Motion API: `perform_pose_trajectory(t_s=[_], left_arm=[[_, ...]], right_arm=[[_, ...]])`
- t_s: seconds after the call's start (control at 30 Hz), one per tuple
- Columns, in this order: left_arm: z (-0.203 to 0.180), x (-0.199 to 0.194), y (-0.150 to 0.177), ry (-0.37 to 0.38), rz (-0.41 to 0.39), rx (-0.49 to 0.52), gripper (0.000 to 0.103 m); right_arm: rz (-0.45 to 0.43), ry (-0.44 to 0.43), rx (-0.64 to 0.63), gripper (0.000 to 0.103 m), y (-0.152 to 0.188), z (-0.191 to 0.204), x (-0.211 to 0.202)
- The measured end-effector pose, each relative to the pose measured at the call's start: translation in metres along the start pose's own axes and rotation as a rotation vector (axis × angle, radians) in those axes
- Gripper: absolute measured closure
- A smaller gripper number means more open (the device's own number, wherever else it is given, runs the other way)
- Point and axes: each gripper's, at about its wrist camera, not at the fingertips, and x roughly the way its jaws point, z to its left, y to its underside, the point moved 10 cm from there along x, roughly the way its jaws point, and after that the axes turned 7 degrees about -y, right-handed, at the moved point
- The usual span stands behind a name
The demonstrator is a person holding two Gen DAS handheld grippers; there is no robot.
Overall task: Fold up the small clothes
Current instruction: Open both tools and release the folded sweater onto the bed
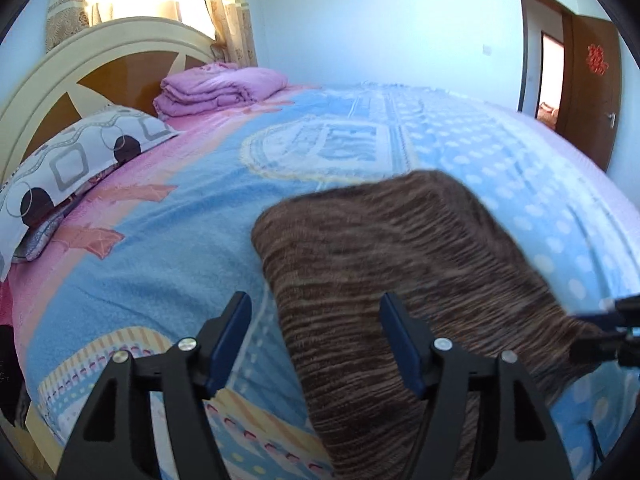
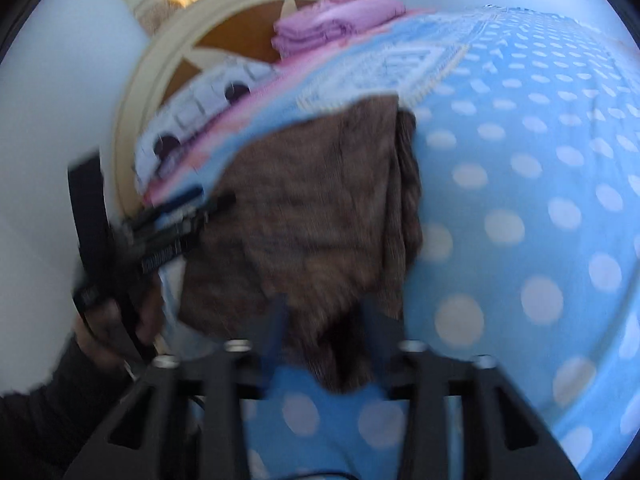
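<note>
Left tongs (image 1: pixel 316 340): jaws set wide apart, blue pads bare, clamped on nothing; left edge of the brown garment passing through the gap, right pad over the cloth, left pad over the blanket.
Left tongs seen from the right wrist: blurred, low over the garment's left edge, gripped by a hand (image 2: pixel 108 320) in a dark sleeve (image 2: pixel 44 408).
Right tongs (image 2: pixel 326 334): jaws drawn close, though not fully together; a bunched corner of the garment between the pads, apparently pinched, but motion blur too heavy to settle it.
Right tongs seen from the left wrist: only the tips in sight at the far right edge, at the garment's right corner.
Brown garment (image 1: pixel 400 264): brown streaked knit, lying flat on the bed straight ahead of both tongs, reaching away from the pads toward the middle of the blanket; near end under and between the left jaws; a doubled layer along its right side in the right wrist view.
Blanket (image 1: pixel 168 256): blue fleece with white dots and pink border, under both tongs and under the garment.
Pillow (image 1: pixel 72 160): patterned, well ahead and to the left of the left tongs, against the headboard (image 1: pixel 60 76).
Folded quilt (image 1: pixel 220 88): pink, far ahead of the left tongs, beside the pillow.
Door (image 1: pixel 592 96): brown, open, far ahead on the right.
</note>
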Motion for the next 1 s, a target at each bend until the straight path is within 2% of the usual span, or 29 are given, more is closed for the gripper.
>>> perform_pose_trajectory(t_s=[0.03, 0.07, 0.2, 0.27, 0.33, 0.53, 0.63, 0.67, 0.73, 0.8, 0.9, 1.0], left_arm=[[0.001, 0.004, 0.003, -0.008, 0.013, 0.004, 0.032], [0.002, 0.007, 0.008, -0.015, 0.026, 0.007, 0.031], [0.006, 0.009, 0.014, -0.027, 0.018, 0.0, 0.014], [0.011, 0.014, 0.016, -0.042, 0.015, -0.021, 0.006], [0.014, 0.016, 0.019, -0.024, 0.028, -0.06, 0.006], [0.009, -0.001, 0.027, -0.027, 0.033, -0.033, 0.006], [0.009, -0.013, 0.033, -0.012, 0.044, -0.037, 0.006], [0.01, -0.019, 0.033, -0.005, 0.046, -0.034, 0.006], [0.012, -0.029, 0.03, -0.001, 0.04, -0.032, 0.006], [0.013, -0.042, 0.024, 0.008, 0.009, -0.034, 0.006], [0.012, -0.061, 0.012, 0.024, -0.039, -0.04, 0.006], [0.009, -0.075, 0.003, 0.042, -0.072, -0.039, 0.006]], right_arm=[[0.013, 0.042, -0.011, 0.095, 0.007, -0.004, 0.001], [0.014, 0.065, -0.012, 0.099, 0.011, -0.008, -0.001], [0.014, 0.108, 0.006, 0.1, 0.019, -0.023, -0.007], [0.006, 0.088, 0.031, 0.1, 0.02, -0.03, -0.005], [-0.005, 0.056, 0.049, 0.1, 0.022, -0.033, -0.005], [-0.085, 0.068, 0.085, 0.096, 0.027, -0.029, -0.011], [-0.101, 0.088, 0.109, 0.089, 0.027, -0.028, -0.014], [-0.109, 0.109, 0.126, 0.074, 0.027, -0.027, -0.018], [-0.159, 0.145, 0.15, 0.056, 0.025, -0.023, -0.033], [-0.23, 0.155, 0.129, 0.056, 0.021, -0.01, -0.052], [-0.288, 0.209, 0.057, 0.055, 0.017, 0.01, -0.074], [-0.324, 0.229, -0.006, 0.048, 0.014, 0.032, -0.088]])
